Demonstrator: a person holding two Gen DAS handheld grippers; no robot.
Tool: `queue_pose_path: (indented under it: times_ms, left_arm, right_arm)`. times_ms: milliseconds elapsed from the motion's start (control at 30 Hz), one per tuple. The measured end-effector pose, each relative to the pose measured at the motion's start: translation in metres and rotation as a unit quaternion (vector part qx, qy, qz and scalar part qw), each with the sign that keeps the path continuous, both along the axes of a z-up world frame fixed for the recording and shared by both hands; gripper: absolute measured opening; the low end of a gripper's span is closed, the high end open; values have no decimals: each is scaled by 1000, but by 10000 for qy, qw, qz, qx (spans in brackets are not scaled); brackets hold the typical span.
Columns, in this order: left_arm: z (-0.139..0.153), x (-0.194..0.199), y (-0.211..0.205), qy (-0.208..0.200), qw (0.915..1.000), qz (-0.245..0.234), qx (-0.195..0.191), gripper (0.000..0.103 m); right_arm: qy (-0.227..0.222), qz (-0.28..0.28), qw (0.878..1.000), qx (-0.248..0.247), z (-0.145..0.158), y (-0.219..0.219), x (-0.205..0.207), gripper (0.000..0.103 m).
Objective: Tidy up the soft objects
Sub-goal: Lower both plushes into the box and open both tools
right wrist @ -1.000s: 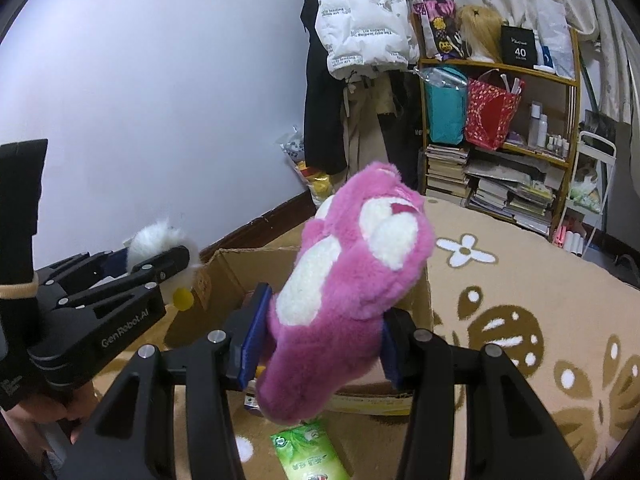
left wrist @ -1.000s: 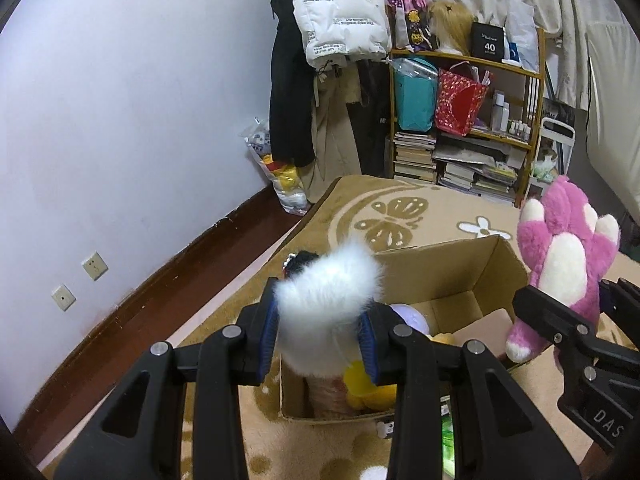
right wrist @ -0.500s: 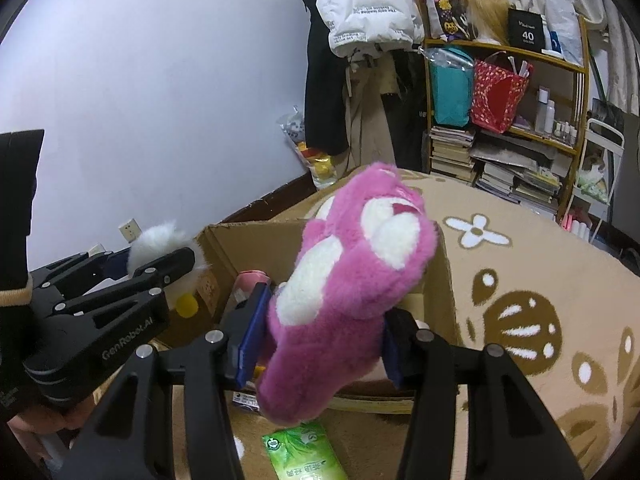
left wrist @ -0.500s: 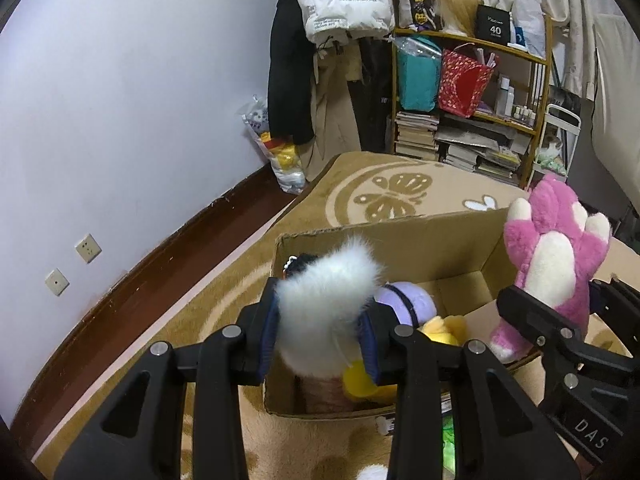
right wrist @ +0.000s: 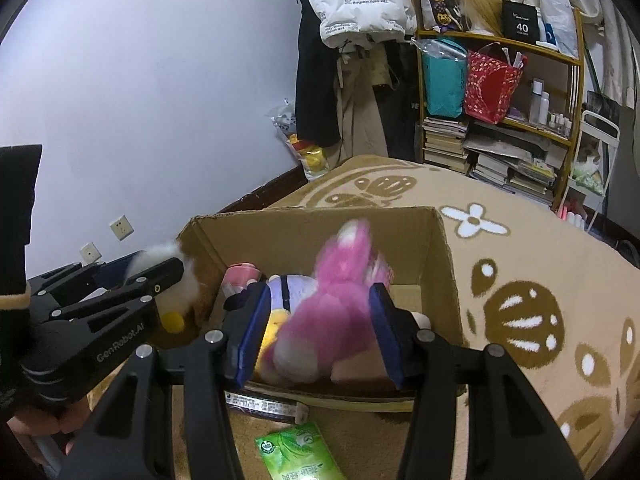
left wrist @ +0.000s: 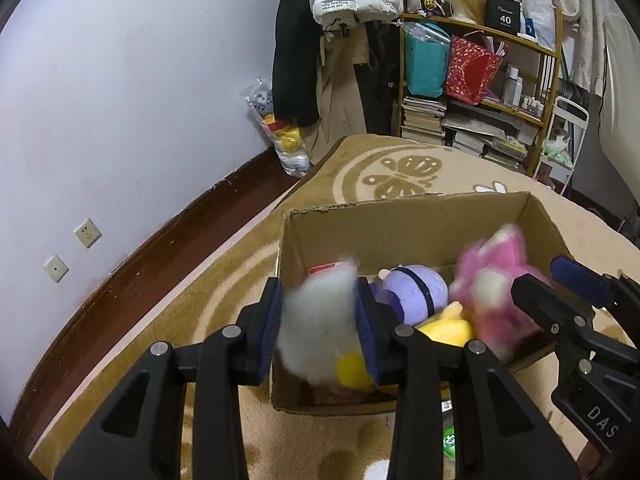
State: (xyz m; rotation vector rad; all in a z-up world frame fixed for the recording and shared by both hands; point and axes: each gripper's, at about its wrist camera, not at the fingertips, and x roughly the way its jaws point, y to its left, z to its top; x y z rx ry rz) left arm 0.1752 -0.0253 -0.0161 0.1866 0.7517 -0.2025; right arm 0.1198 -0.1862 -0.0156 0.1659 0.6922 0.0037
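Pink plush [right wrist: 332, 320] blurred in box [right wrist: 444, 264], white plush [left wrist: 320, 328] blurred

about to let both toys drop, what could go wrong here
The white fluffy toy is clamped in the left gripper near the cardboard box wall's edge; released there, it might land on the rug outside. The pink plush between the right gripper pads looks blurred, probably dropping already, and could bounce off the purple plush and yellow plush below it.
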Motion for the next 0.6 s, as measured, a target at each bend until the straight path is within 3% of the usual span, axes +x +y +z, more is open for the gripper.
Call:
queue_pose_path:
  times_ms: [200,233,267,300,433,533,600]
  left_arm:
    - [0,0,-2,5,10000,-33,75,36]
    - [-1,0,-3,24,9999,-38,118,43]
    - [-1,0,-3,19,9999,-32,146,57]
    - [-1,-1,-3,-32,9998,-6,184,62]
    - [5,-6,-2,-191,9995,-32,248,64]
    - [8,-9,3,-248,9992,59,293,80]
    - [11,-12,6,-313,9989,117,334,86]
  right_arm:
    - [0,9,10000,42,0,0,-1,55]
    - [13,17,10000,33,0,1,-1,58]
    - [25,22,10000,23,0,2,-1,61]
    - [28,23,10000,10,1,2,-2,63]
    - [-26,2,10000,47,6,3,-8,82]
    - [-120,-79,9999,60,13,1,-14,92]
    - [-172,-138,9997,95,19,-2,-19,94]
